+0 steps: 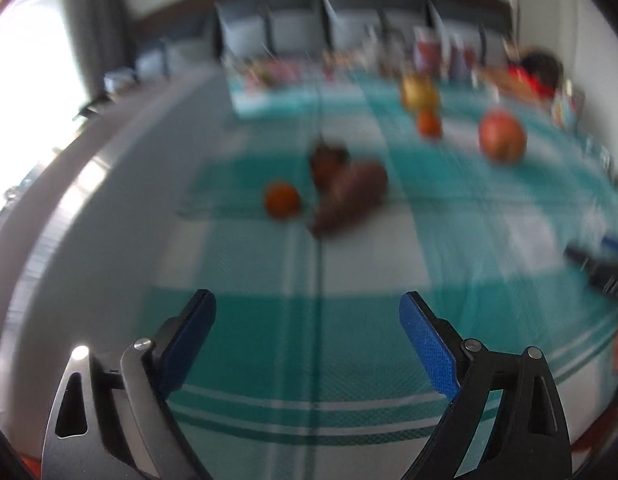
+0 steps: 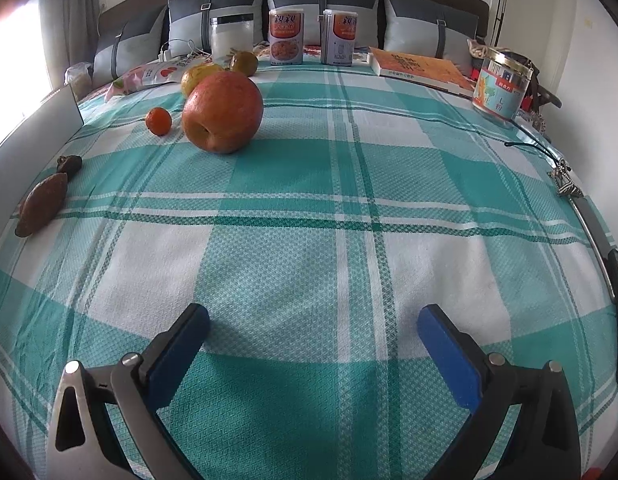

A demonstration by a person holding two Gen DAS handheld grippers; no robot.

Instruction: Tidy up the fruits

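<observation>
A: Start with the biggest thing; what carries it all?

B: A worktop under a teal-and-white checked cloth (image 2: 309, 208), with grey cushions (image 2: 429, 24) behind; three show whole and a fourth partly. Along the back stand two printed cans (image 2: 284, 37), a white jar (image 2: 231, 36), a book (image 2: 419, 68) and a glass-lidded jar (image 2: 501, 84).

A: And the fruit?

B: One large apple (image 2: 223, 111), the biggest; it lies ahead and to the left of the right gripper (image 2: 313, 348), well apart from it. One small tangerine (image 2: 158, 121) sits just beside the apple, to its left; behind them two more round fruits, a yellowish one (image 2: 197, 74) and a greenish-brown one (image 2: 244, 63).

A: Which hand is nearer to what?

B: I judge the right nearer the apple. The left gripper (image 1: 307, 334), in a blurred view, faces a second small orange fruit (image 1: 282, 200) and a long brown piece (image 1: 349, 196), a sweet potato by the look; its long axis runs diagonally, near end low and left; a small dark lump (image 1: 329, 158) touches its far end.

A: The jaws?

B: Both pairs stand wide apart with nothing between them; only cloth shows in the gaps.
</observation>
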